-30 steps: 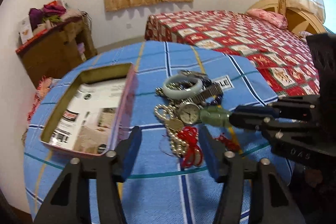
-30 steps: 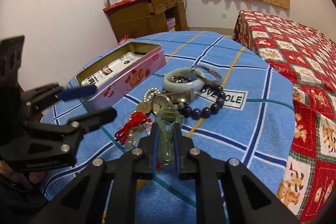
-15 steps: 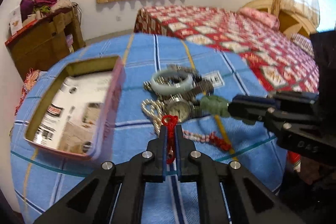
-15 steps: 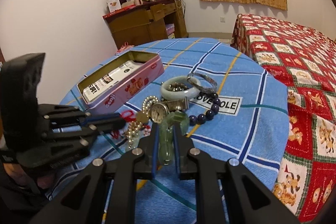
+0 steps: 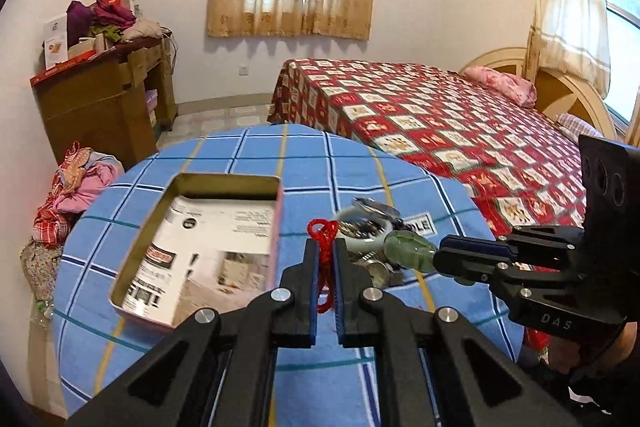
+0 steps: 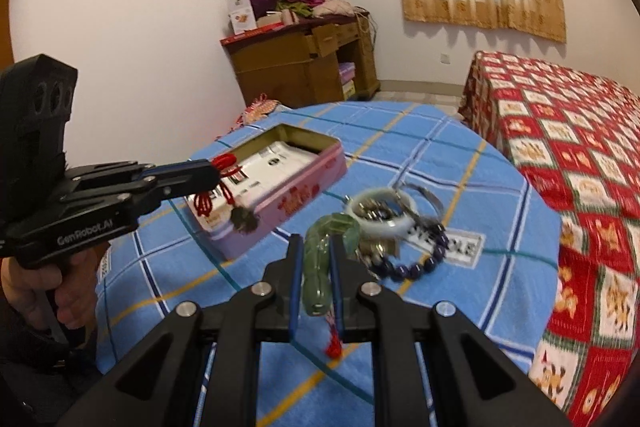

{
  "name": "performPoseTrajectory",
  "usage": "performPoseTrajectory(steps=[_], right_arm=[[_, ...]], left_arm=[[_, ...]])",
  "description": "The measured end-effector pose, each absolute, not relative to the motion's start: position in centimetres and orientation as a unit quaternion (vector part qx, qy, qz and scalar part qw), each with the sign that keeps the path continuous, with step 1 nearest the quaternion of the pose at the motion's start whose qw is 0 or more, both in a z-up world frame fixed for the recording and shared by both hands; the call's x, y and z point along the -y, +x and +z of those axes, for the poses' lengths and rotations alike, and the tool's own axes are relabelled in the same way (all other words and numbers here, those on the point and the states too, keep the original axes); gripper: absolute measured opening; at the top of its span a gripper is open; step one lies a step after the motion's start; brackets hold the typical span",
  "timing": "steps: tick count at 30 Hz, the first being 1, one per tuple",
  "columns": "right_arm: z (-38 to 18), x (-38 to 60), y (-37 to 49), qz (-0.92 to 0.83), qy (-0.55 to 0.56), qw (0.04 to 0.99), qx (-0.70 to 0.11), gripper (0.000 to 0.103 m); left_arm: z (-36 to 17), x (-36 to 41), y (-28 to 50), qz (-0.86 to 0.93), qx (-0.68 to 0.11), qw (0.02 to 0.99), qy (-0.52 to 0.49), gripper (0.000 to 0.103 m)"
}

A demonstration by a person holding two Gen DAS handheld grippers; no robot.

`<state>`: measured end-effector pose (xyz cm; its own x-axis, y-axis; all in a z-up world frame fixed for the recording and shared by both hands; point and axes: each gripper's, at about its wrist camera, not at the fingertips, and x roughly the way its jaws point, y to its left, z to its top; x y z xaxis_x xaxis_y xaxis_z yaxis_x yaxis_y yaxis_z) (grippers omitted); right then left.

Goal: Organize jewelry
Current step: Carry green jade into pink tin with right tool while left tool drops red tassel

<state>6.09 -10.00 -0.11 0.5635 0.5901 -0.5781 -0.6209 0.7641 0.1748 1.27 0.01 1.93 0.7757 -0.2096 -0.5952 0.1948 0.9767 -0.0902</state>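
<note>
Blue checked cloth (image 5: 240, 163) is spread over the round table, and an open pink tin (image 6: 296, 195) with printed paper inside is set on it. Just beside the tin, a pile of bracelets (image 6: 396, 227) and a watch is heaped. The left tongs (image 5: 327, 251) are closed tight on a red cord (image 5: 323, 231), raised above the cloth. The right tongs (image 6: 316, 251) are clamped, nearly closed, on a green jade pendant (image 6: 320, 259).

Red cord (image 5: 325, 247), green jade (image 6: 320, 267), pink tin (image 6: 280, 203), blue checked cloth (image 6: 480, 187).
</note>
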Motion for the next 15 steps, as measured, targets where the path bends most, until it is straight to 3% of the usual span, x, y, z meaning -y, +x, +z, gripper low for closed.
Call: performPoseTrajectory(steps=[15], right_arm=[[0.5, 4.7, 10.2, 0.383, -0.041, 0.866, -0.317, 0.015]], left_arm=[[1.9, -4.5, 5.8, -0.042, -0.315, 0.948, -0.009, 0.005]])
